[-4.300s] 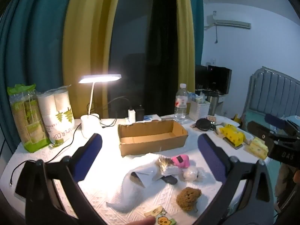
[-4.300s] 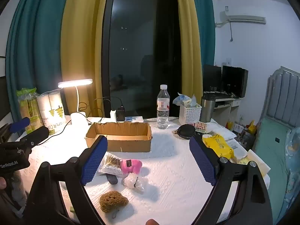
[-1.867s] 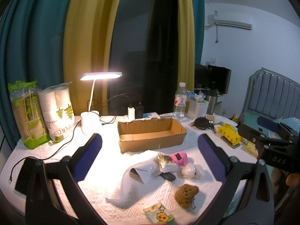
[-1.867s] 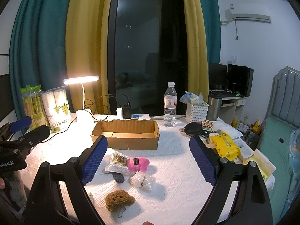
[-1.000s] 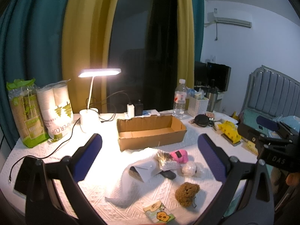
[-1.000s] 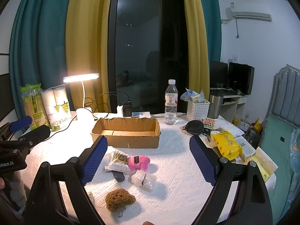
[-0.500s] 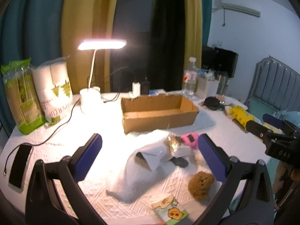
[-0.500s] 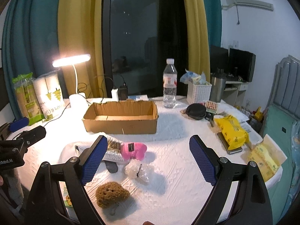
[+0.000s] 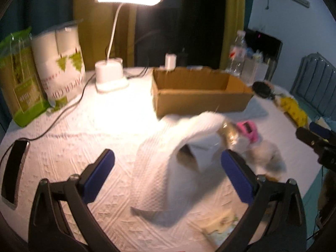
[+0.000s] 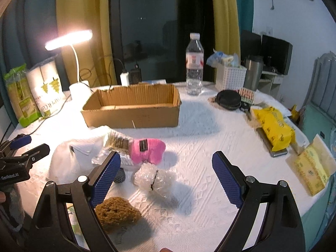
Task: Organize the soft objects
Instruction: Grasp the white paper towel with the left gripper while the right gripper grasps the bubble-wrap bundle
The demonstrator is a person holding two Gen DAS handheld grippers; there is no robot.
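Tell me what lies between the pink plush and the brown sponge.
In the right wrist view, a crumpled clear plastic bundle sits between the pink plush and the brown sponge, just in front of the plush; the rest is bare white tablecloth.

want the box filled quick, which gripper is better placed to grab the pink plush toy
Right, likely. The right gripper is open with the pink plush toy just ahead, unobstructed. The left gripper, also open, faces the crumpled white paper towel, which stands between it and the toy.
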